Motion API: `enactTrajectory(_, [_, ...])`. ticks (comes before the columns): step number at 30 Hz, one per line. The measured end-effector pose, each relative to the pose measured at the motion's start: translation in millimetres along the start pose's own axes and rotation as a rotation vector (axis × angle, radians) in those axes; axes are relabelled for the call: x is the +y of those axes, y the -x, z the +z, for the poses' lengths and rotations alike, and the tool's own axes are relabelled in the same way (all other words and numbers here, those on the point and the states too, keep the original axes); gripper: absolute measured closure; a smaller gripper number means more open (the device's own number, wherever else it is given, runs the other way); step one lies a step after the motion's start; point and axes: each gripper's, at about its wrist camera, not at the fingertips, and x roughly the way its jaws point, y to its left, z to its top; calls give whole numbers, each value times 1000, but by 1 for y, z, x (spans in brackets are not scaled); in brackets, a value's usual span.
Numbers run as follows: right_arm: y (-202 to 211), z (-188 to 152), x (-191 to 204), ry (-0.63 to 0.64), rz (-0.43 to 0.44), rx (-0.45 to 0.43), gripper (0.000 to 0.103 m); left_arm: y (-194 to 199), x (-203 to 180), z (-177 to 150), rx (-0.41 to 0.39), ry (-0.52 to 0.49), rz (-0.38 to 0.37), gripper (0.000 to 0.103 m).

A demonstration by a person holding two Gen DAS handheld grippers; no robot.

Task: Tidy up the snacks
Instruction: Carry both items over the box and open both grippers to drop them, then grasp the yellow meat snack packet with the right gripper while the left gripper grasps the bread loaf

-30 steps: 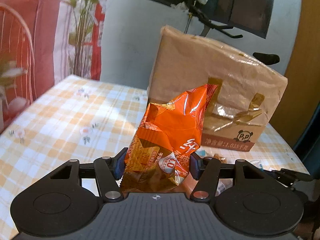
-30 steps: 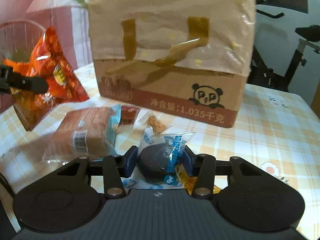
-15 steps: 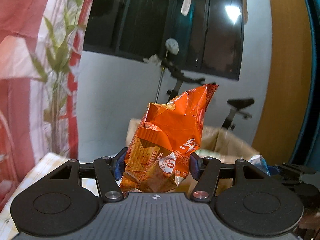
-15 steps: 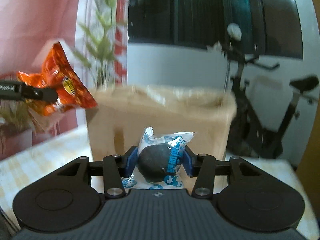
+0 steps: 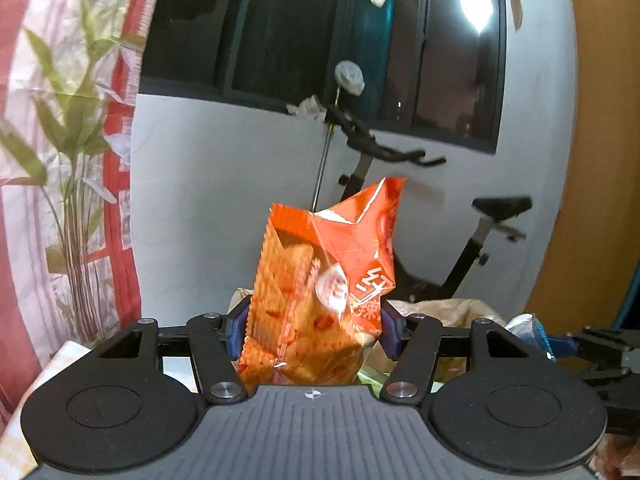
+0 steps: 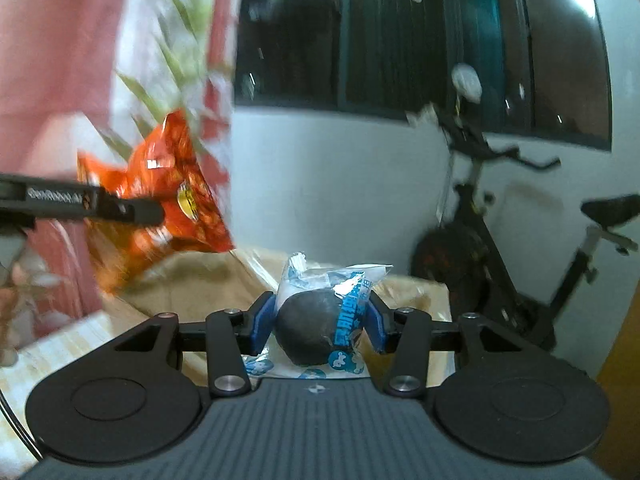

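Left gripper [image 5: 313, 330]: blue pads pressed on both sides of a crinkled orange foil snack bag [image 5: 328, 288], gripped partway open; bag stands upright above the jaws, held clear in the air.
Right gripper [image 6: 320, 324]: closed partway on a round dark bun in a clear wrapper with blue print [image 6: 320, 320], pads touching each side.
Cardboard box [image 6: 200, 280]: brown, taped, top edge just beyond and below both grippers.
Orange bag from the right side: seen up left [image 6: 168, 200], blurred, above the box; whether directly over its opening, hard to say.
Worktop [image 6: 60, 344]: checked yellow cloth, lower left.
Background: black exercise bike [image 6: 500, 248], dark window [image 5: 400, 40], red-and-white curtain [image 5: 60, 120].
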Motion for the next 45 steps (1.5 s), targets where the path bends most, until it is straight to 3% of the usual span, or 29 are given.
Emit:
enactTrajectory(3, [-20, 1, -6, -32, 0, 65, 54, -19, 0, 0, 33, 1, 3, 39])
enactTrajectory(11, [-46, -5, -11, -39, -1, 110, 53, -47, 7, -9, 160, 57, -48, 36])
enactTrajectory(15, [-47, -6, -13, -62, 17, 123, 52, -44, 10, -14, 160, 53, -20, 16])
enactTrajectory(19, [-41, -5, -11, -53, 12, 115, 46, -33, 11, -11, 146, 43, -4, 15])
enactTrajectory(29, [-2, -1, 5, -57, 40, 47, 46, 28, 17, -13, 106, 16, 6, 15])
enactTrajectory(36, [35, -16, 21, -45, 82, 15, 46, 77, 26, -41, 100, 25, 20, 16])
enactTrajectory(40, [56, -29, 30, -35, 104, 8, 46, 94, 25, -63, 132, 14, 57, 16])
enactTrajectory(45, [79, -54, 38, 8, 125, 13, 46, 105, 24, -95, 174, 74, 51, 16])
